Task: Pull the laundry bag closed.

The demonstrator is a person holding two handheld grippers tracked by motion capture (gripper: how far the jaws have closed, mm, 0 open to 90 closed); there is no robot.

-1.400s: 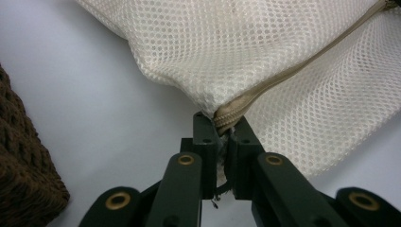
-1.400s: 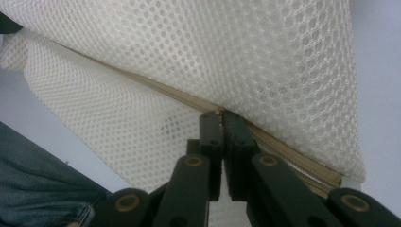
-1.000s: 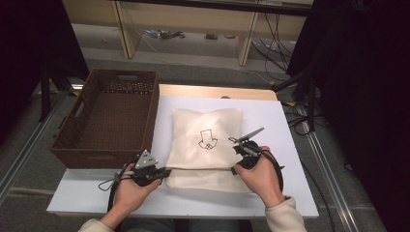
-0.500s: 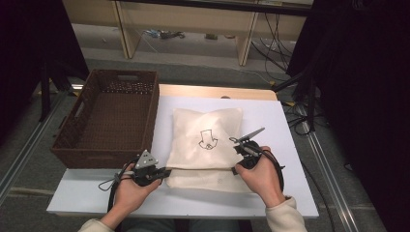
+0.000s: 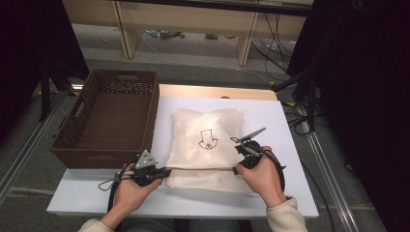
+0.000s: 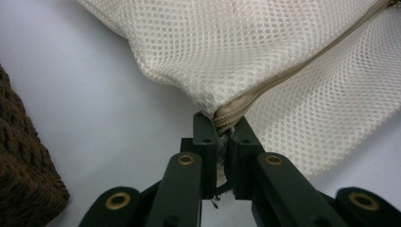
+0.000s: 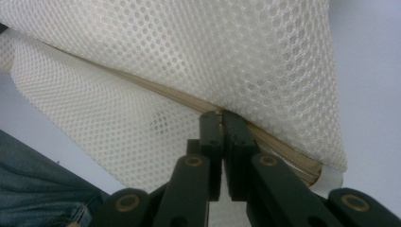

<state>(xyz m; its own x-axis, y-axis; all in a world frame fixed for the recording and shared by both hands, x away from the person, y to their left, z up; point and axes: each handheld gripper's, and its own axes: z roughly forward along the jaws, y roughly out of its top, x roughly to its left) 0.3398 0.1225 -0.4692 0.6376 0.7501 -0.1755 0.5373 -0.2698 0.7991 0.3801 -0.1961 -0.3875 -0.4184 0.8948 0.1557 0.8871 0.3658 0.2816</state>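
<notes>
On table — mesh bag (image 5: 205, 145) lengthwise, front-to-back

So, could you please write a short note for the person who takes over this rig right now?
Left hand-held gripper: shut on the zipper edge of the mesh laundry bag, at its left near corner.
Right hand-held gripper: shut on the same zipper edge, toward the right end.
The bag lies flat on the white table, with its near part folded along the zipper line. The brown wicker basket stands to its left, with nothing in it.
Done: both grips are taken.
Left: probably to finish the fold or lift the bag, perhaps into the basket.
</notes>
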